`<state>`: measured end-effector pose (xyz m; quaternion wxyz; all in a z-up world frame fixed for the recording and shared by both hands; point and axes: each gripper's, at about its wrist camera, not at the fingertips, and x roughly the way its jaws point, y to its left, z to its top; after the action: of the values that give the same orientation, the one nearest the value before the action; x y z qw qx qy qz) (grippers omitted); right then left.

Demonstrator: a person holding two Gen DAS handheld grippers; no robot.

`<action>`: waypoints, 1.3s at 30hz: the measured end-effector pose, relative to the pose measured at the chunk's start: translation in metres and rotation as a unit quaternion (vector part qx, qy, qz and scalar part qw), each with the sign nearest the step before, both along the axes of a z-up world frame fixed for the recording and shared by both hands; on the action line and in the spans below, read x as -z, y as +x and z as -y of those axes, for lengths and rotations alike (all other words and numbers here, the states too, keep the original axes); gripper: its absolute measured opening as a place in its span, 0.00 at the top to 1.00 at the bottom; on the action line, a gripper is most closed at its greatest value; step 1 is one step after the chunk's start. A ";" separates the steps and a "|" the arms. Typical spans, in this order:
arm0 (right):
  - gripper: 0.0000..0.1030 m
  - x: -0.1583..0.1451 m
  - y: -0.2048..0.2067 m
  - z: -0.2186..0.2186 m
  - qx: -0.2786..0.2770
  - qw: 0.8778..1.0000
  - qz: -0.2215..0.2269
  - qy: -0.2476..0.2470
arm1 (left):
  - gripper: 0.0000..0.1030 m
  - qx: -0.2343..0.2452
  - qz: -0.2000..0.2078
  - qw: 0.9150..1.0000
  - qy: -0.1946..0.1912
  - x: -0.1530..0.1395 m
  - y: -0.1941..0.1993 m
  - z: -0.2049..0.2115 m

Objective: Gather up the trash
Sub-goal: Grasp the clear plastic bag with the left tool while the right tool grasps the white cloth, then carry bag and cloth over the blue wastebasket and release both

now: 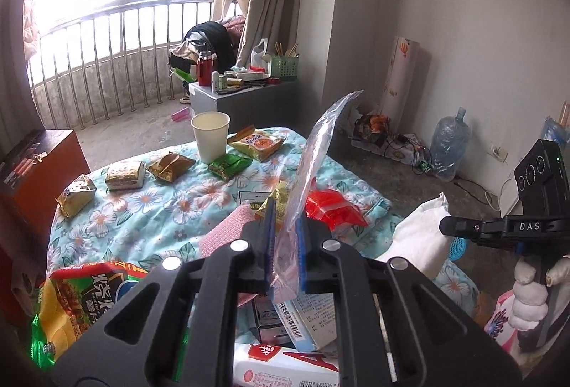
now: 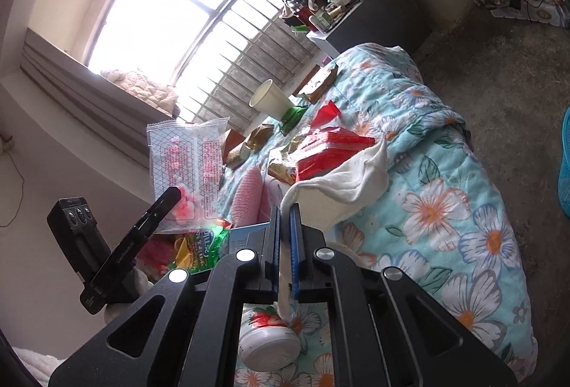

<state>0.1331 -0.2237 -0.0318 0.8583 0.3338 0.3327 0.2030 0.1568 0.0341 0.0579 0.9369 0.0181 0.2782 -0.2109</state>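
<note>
left gripper (image 1: 285, 237) is clamped on a clear plastic wrapper (image 1: 317, 151) rising toward 1 o'clock. only the right view shows its printed face. right gripper (image 2: 284, 244) pinches a white cloth (image 2: 342, 184) draped over the floral quilt (image 2: 463, 209); paper cup (image 1: 211, 135) at 11 o'clock.

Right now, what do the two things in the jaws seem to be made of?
The wrapper in the left gripper looks like thin clear plastic film: you can see through it, it is glossy, with a crimped end and pink print. The white cloth in the right gripper looks like soft matte fabric, possibly cotton: it drapes and folds limply.
</note>
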 end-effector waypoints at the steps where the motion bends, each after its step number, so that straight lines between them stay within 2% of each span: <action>1: 0.95 -0.004 -0.003 0.000 0.000 1.000 0.007 0.000 | 0.91 0.000 0.003 1.000 -0.004 -0.004 -0.003 -0.001; 9: 0.95 -0.026 -0.029 0.015 0.018 0.999 0.045 0.003 | 0.91 0.014 0.014 0.999 -0.026 -0.025 -0.022 0.001; 14: 0.95 -0.029 -0.048 0.035 0.045 0.998 0.054 0.005 | 0.91 0.043 0.021 0.998 -0.036 -0.037 -0.031 0.017; 18: 0.95 -0.028 -0.065 0.058 0.075 0.995 0.064 0.015 | 0.91 0.076 0.025 0.996 -0.026 -0.045 -0.033 0.046; 24: 0.95 -0.024 -0.088 0.105 0.127 0.989 0.075 0.025 | 0.91 0.144 0.003 0.989 -0.020 -0.048 -0.028 0.112; 29: 0.95 -0.012 -0.104 0.157 0.182 0.980 0.072 0.037 | 0.91 0.206 -0.028 0.978 -0.006 -0.038 -0.019 0.185; 35: 0.95 0.011 -0.110 0.224 0.260 0.963 0.055 0.037 | 0.91 0.283 -0.095 0.954 0.016 -0.007 -0.002 0.295; 39: 0.95 0.035 -0.107 0.278 0.312 0.949 0.027 0.035 | 0.91 0.320 -0.147 0.935 0.034 0.030 0.017 0.373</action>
<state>0.0258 -0.5013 -0.0670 0.8750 0.4455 0.1812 -0.0548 0.1740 -0.3384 0.0276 0.7669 0.1064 0.3995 -0.4909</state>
